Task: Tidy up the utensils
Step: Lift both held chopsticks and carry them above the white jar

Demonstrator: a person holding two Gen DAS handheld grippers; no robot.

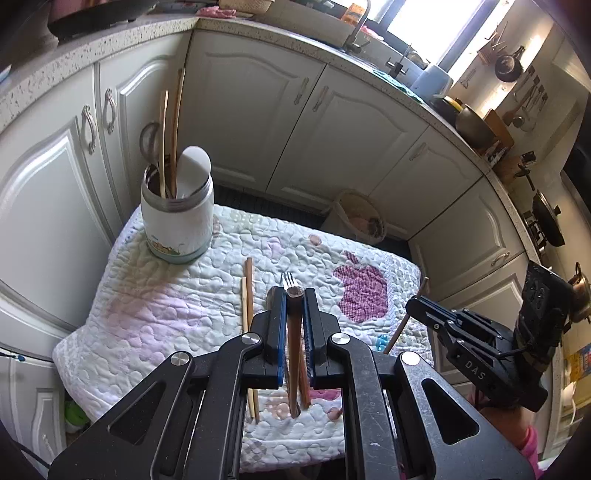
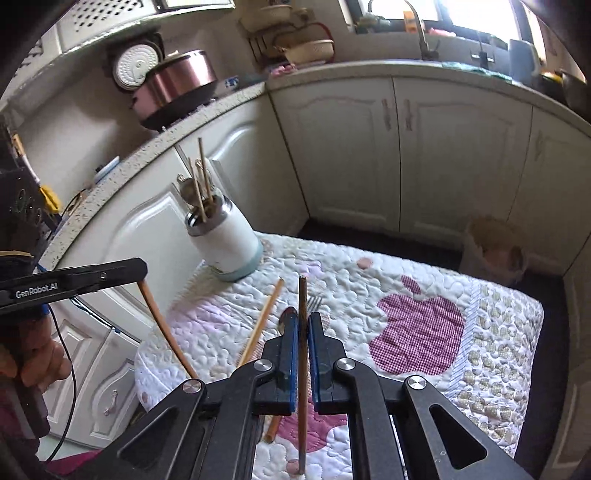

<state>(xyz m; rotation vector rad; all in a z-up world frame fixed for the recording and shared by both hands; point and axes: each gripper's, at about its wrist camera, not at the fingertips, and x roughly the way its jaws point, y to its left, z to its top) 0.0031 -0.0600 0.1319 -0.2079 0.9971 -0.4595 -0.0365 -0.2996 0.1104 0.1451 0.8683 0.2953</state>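
My left gripper is shut on a brown chopstick, held above the quilted mat. My right gripper is shut on a dark brown chopstick; it also shows in the left wrist view. A white utensil jar stands at the mat's far left corner, holding chopsticks and a white spoon; the jar also shows in the right wrist view. A pair of light chopsticks, a fork and a spoon lie on the mat under the grippers.
White kitchen cabinets wrap around behind the mat, under a speckled counter. A small bin sits on the floor beyond the mat. A rice cooker stands on the counter. The mat has a purple apple patch.
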